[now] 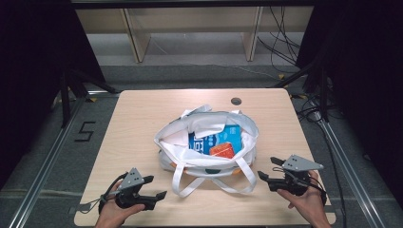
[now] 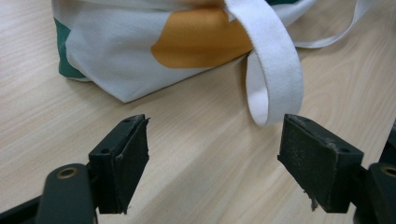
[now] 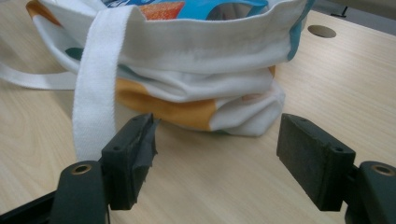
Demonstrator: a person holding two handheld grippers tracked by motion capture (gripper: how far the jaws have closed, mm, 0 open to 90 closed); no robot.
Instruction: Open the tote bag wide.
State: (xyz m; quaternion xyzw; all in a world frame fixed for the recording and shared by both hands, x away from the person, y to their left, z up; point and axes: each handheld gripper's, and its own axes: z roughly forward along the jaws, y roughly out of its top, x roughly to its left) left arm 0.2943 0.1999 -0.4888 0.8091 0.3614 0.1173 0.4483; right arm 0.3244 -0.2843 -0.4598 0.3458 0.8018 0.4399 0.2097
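A white tote bag [image 1: 206,142] with orange and green patches lies open in the middle of the wooden table [image 1: 138,114]. Inside it shows a blue and orange package [image 1: 218,141]. Its near strap [image 1: 209,183] loops toward the front edge. My left gripper [image 1: 154,187] rests at the front left, open, jaws wide over bare wood, with the bag [image 2: 154,51] and a strap loop [image 2: 275,70] just ahead. My right gripper [image 1: 268,168] sits at the front right, open, nothing between its jaws. The bag's side [image 3: 196,79] and a strap [image 3: 98,84] lie close before it.
A round cable hole [image 1: 236,100] is set in the table's far edge. Wooden shelving [image 1: 190,28] stands behind the table, and cables [image 1: 285,42] trail on the floor at the right. Metal rails [image 1: 43,161] run along both sides of the table.
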